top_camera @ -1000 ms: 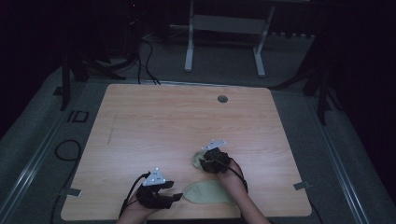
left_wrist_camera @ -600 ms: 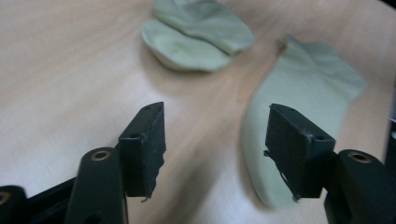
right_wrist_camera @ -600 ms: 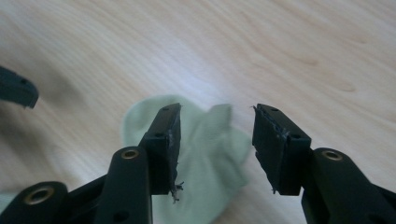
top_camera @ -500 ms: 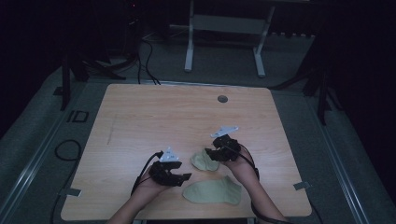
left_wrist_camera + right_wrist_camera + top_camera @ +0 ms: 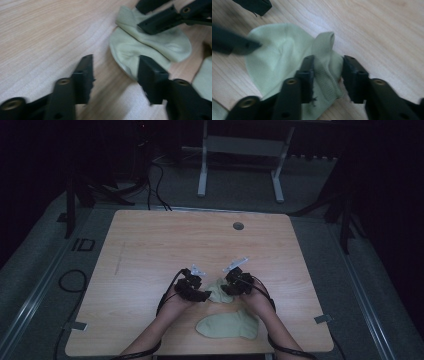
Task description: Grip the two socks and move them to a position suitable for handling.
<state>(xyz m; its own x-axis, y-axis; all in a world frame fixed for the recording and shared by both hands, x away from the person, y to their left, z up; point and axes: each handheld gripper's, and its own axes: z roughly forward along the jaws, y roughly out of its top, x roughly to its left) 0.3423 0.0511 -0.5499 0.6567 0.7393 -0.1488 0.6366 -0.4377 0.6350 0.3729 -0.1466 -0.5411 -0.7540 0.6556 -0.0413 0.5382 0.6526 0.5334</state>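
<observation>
Both hands have come forward over the desk [image 5: 150, 245] from its near edge since a second ago, the left more, and now meet at the small sock [image 5: 218, 291]. That pale green sock lies crumpled between them, its long axis hard to read; in the right gripper view its ribbed cuff [image 5: 325, 41] curls up. The right tongs [image 5: 326, 75] have just been closing with the ribbed edge between the jaws, which look about to pinch it. The left tongs [image 5: 115, 75] have also been narrowing, half open over bare wood, one jaw above the sock's rim. A second, flat sock [image 5: 227, 325] lies nearer, lengthwise across the desk.
</observation>
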